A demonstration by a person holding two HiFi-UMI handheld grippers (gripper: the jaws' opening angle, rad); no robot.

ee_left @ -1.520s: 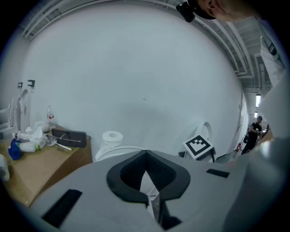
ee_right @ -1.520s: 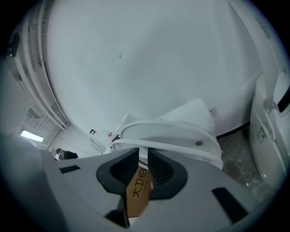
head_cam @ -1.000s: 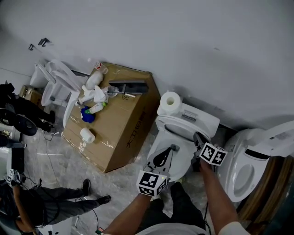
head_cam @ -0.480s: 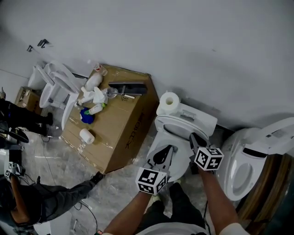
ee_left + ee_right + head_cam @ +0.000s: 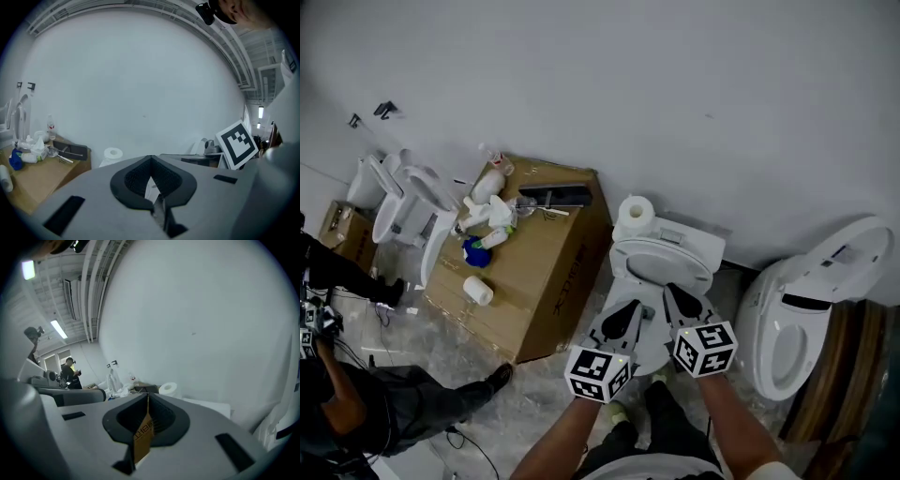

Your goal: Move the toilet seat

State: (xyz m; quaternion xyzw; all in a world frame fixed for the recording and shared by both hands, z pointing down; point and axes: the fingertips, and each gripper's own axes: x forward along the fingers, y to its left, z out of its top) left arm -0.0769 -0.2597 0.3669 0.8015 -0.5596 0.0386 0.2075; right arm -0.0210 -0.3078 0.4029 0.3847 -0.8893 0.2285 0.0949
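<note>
Beside box [image 5: 534,272] edge: toilet seat [image 5: 661,270] (tight).

Three toilets: left toilet [image 5: 398,211], middle toilet [image 5: 661,267], right toilet [image 5: 787,328]. One cardboard box [image 5: 544,272]. Two white rolls (tank roll [image 5: 636,214], box roll [image 5: 478,291] near the box's front edge). Bottles [image 5: 487,173] too jumbled to count.

The person reaches both arms forward and close together, the left forearm [image 5: 565,437] and the right forearm [image 5: 728,427] each ending in a tool that points away from the body and slightly downward, their marker cubes [image 5: 600,372] almost side by side. The left tool [image 5: 623,317] has its jaws drawn together at the tips, with only a thin slit behind them and nothing gripped. The right tool [image 5: 678,300] sits just beside it; its jaws have just been closing and now meet at the tips with nothing between them.
</note>
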